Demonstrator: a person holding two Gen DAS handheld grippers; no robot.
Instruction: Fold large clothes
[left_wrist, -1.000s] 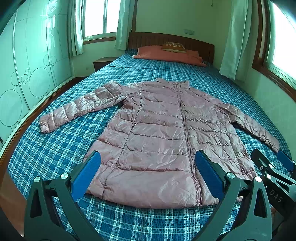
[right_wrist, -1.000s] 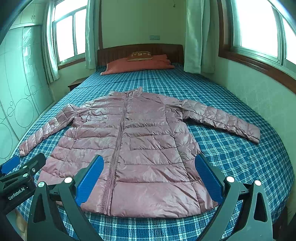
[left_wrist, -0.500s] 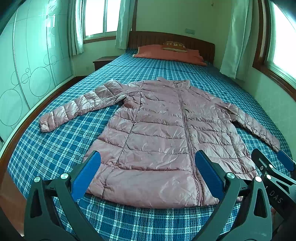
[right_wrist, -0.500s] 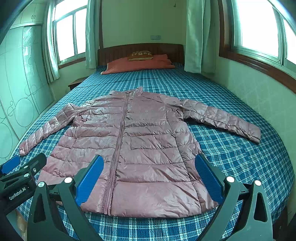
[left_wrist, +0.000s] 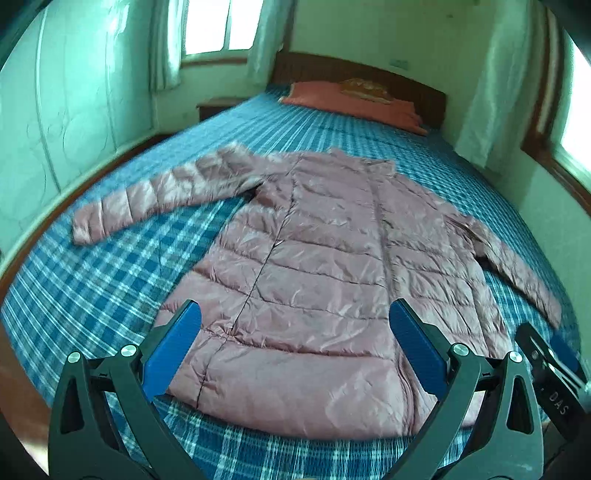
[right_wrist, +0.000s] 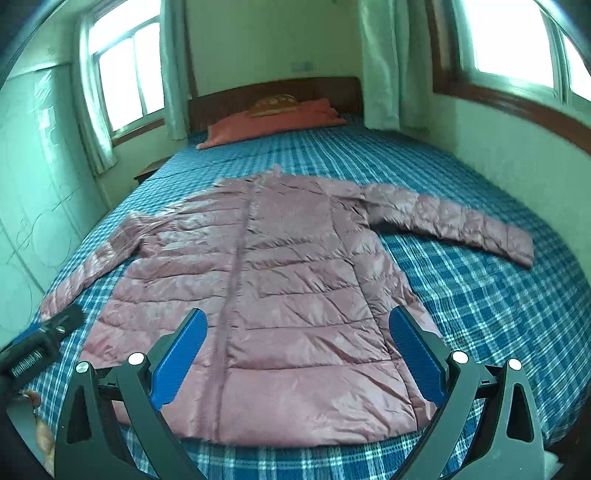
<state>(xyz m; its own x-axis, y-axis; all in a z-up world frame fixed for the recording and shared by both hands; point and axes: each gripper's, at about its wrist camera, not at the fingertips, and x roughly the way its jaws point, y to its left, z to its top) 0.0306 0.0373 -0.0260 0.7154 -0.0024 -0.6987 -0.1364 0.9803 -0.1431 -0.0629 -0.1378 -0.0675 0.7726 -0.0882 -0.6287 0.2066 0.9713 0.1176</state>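
The pink quilted jacket (left_wrist: 325, 280) lies flat and front-up on the bed (left_wrist: 96, 280), which is covered with a blue plaid sheet. Its zipper is closed, its collar points toward the headboard (right_wrist: 273, 94), and its hem lies near the foot of the bed. Both sleeves are spread outward, one to each side of the body.

The left hand-held gripper (left_wrist: 293, 347) hovers above the hem area with its jaws spread wide. Its blue pads (left_wrist: 173, 349) hold nothing, and no contact with the fabric can be seen. In the right wrist view, part of this gripper appears at the lower left edge, near the cuff of the left sleeve.

The right hand-held gripper (right_wrist: 295, 354) is likewise fully open above the lower right part of the jacket, with nothing gripped between its blue pads (right_wrist: 415, 354). Contact with the fabric cannot be confirmed.

An orange pillow (right_wrist: 266, 123) lies at the head of the bed, with a small patterned cushion (right_wrist: 275, 103) on top. Curtained windows (right_wrist: 125, 74) stand on the walls around the bed
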